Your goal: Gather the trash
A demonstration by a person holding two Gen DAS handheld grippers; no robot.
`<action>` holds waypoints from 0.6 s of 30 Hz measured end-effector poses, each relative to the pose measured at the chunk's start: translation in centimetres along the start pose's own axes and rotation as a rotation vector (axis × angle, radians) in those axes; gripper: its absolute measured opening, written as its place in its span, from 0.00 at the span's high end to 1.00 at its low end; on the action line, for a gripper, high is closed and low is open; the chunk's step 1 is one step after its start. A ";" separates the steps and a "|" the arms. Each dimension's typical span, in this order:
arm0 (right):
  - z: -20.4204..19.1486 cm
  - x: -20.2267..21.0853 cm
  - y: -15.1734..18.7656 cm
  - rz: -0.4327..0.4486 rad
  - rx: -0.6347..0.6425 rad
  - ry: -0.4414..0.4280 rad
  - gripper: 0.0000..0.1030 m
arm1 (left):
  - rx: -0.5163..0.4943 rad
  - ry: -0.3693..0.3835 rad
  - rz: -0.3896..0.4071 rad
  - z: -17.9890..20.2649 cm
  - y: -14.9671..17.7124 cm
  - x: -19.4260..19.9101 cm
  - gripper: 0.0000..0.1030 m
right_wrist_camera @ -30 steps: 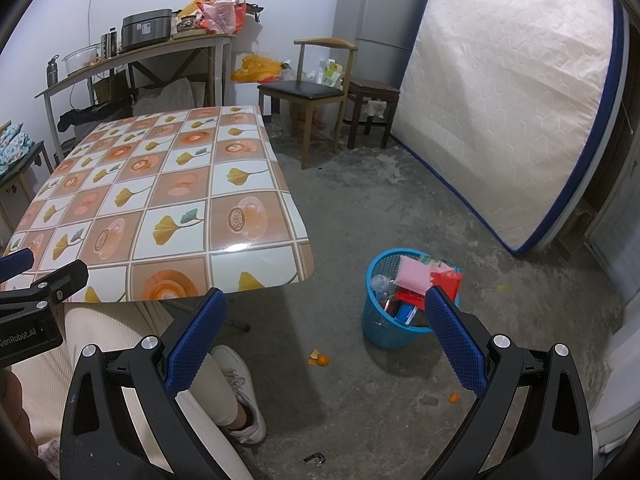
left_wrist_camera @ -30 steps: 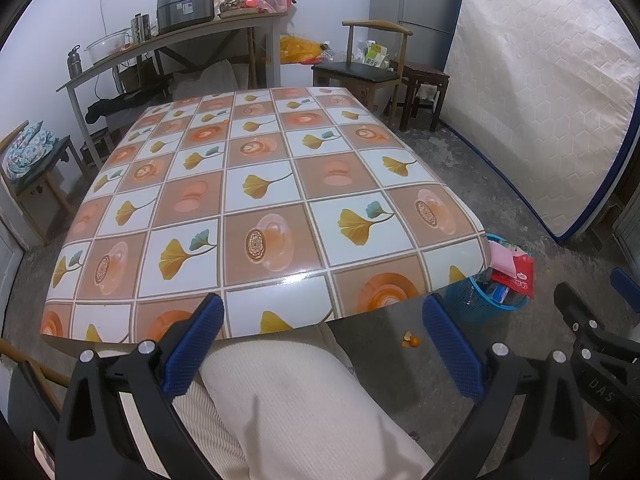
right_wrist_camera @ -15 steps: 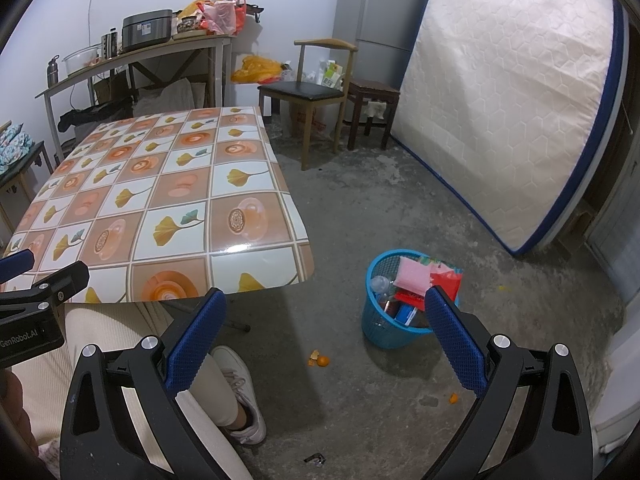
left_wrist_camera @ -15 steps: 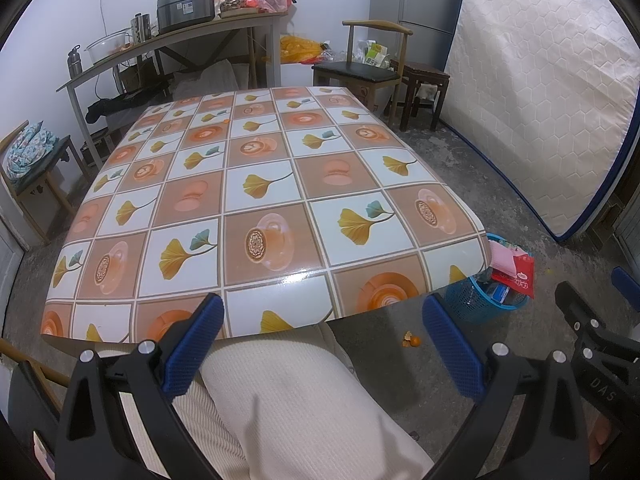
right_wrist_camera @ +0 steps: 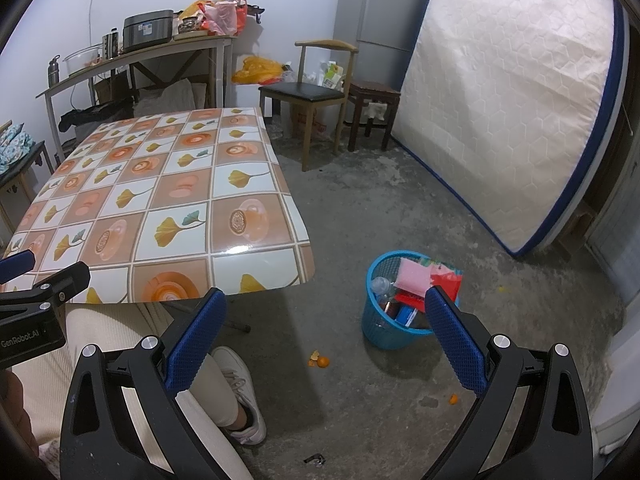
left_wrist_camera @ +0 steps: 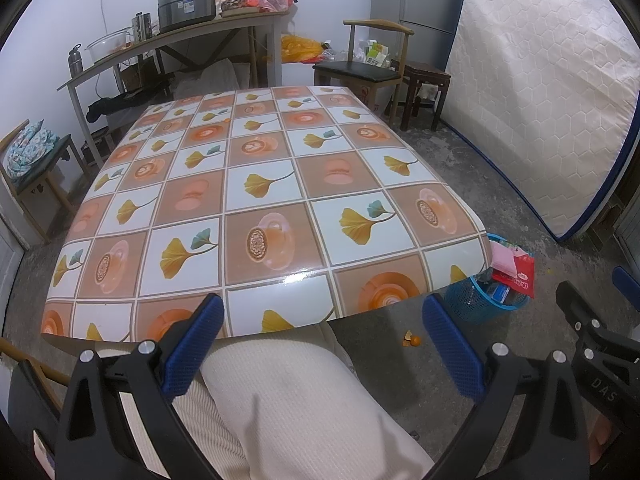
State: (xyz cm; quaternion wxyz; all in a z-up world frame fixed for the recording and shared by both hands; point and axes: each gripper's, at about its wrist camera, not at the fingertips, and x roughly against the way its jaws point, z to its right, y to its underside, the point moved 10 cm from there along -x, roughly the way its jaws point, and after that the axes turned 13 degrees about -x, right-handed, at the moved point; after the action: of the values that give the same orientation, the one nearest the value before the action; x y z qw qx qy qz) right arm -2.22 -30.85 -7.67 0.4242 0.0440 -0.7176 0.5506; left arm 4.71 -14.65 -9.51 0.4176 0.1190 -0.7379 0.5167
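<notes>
A blue mesh waste basket [right_wrist_camera: 386, 330] [left_wrist_camera: 470, 306] stands on the concrete floor right of the table, stuffed with a pink packet [right_wrist_camera: 412, 278], red wrappers and a plastic bottle. Orange peel scraps [right_wrist_camera: 319, 360] [left_wrist_camera: 412, 340] lie on the floor between the basket and the person's shoe; another orange bit [right_wrist_camera: 453, 399] lies further right. My left gripper [left_wrist_camera: 322, 320] is open above the person's cream-trousered lap at the table's near edge. My right gripper [right_wrist_camera: 324, 314] is open above the floor, nothing between its fingers.
The table [left_wrist_camera: 264, 184] wears a glossy tile-pattern cloth. A mattress [right_wrist_camera: 508, 120] leans on the right wall. A wooden chair [right_wrist_camera: 312, 96], dark stool [right_wrist_camera: 372, 100], fridge and cluttered side table [right_wrist_camera: 132, 60] stand at the back. A white shoe [right_wrist_camera: 244, 396] rests on the floor.
</notes>
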 end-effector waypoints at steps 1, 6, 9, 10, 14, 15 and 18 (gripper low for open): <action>0.0 0.0 0.0 0.000 0.000 0.000 0.08 | 0.000 0.000 0.000 0.0 0.1 0.0 0.05; -0.1 0.0 -0.1 0.000 0.000 0.000 0.08 | 0.001 0.001 0.000 -0.1 0.1 0.0 0.05; -0.2 -0.1 -0.4 0.001 0.002 -0.001 0.08 | 0.001 0.001 -0.001 -0.2 0.1 0.0 0.05; -0.3 -0.1 -0.6 0.001 0.003 -0.002 0.08 | 0.001 0.001 -0.001 -0.1 0.0 0.0 0.05; -0.3 0.0 -0.7 0.001 0.003 -0.002 0.08 | 0.000 0.001 -0.001 -0.2 0.0 0.0 0.05; -0.3 -0.1 -0.8 0.001 0.002 -0.002 0.08 | 0.000 0.002 -0.002 -0.2 0.1 0.0 0.05; -0.3 -0.1 -0.8 0.003 0.004 -0.002 0.08 | 0.001 0.001 -0.002 -0.2 0.2 0.0 0.05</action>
State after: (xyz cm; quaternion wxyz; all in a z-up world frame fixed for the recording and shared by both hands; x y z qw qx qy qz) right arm -1.53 -30.93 -7.13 0.4227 0.0444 -0.7170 0.5525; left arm 4.67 -14.36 -9.61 0.4186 0.1196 -0.7373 0.5166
